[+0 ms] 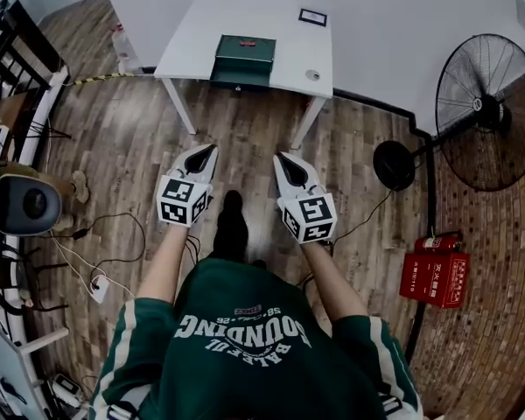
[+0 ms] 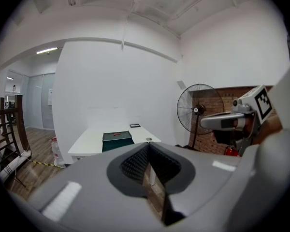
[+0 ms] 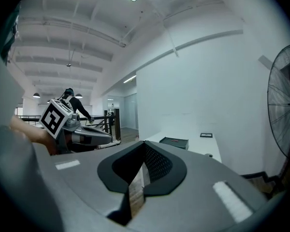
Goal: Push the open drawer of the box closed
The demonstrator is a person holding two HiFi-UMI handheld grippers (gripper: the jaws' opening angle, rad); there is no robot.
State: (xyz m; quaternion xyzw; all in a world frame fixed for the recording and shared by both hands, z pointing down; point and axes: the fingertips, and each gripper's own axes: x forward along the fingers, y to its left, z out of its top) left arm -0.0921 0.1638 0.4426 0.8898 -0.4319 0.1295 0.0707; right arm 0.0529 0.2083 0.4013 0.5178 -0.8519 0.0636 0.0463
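Note:
A dark green box (image 1: 243, 58) stands at the near edge of a white table (image 1: 192, 33), well ahead of me. Its drawer (image 1: 240, 80) juts out toward me at the front. The box also shows small and far off in the left gripper view (image 2: 117, 140) and the right gripper view (image 3: 174, 142). My left gripper (image 1: 212, 148) and right gripper (image 1: 280, 157) are held side by side over the wooden floor, far short of the table. Both are shut with nothing between the jaws, and their tips point toward the box.
A small black frame (image 1: 312, 17) and a round white object (image 1: 311, 74) lie on the table. A standing fan (image 1: 486, 112) and a red box (image 1: 435, 274) are at the right. A railing (image 1: 17, 68) and floor cables (image 1: 96, 261) are at the left.

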